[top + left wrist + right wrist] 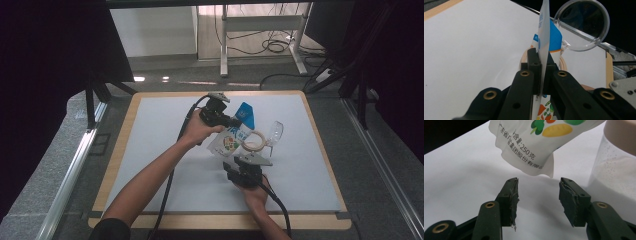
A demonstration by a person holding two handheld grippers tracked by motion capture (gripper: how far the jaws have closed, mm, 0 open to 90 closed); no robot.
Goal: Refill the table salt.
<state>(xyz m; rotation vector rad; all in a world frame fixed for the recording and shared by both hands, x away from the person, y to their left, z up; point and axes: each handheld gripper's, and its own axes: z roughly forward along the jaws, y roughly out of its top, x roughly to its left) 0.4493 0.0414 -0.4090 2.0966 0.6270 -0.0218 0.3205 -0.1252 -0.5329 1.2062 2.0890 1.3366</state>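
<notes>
A white and blue pouch (233,136) printed with vegetables hangs tilted over the white mat, and my left gripper (230,121) is shut on its thin side edge (543,50). Right behind it stands a clear jar (256,142) with a beige rim; its round transparent lid (584,25) is flipped open to the far side. My right gripper (243,160) sits just in front of the pouch, jaws open with nothing between them (537,192). The pouch's lower corner (536,147) hangs above and ahead of those jaws, with the jar's frosted wall (611,167) to their right.
A white mat (165,150) covers a wooden-edged table (120,145). Black stands and metal rails flank the table. A desk frame and cables stand on the floor beyond the far edge.
</notes>
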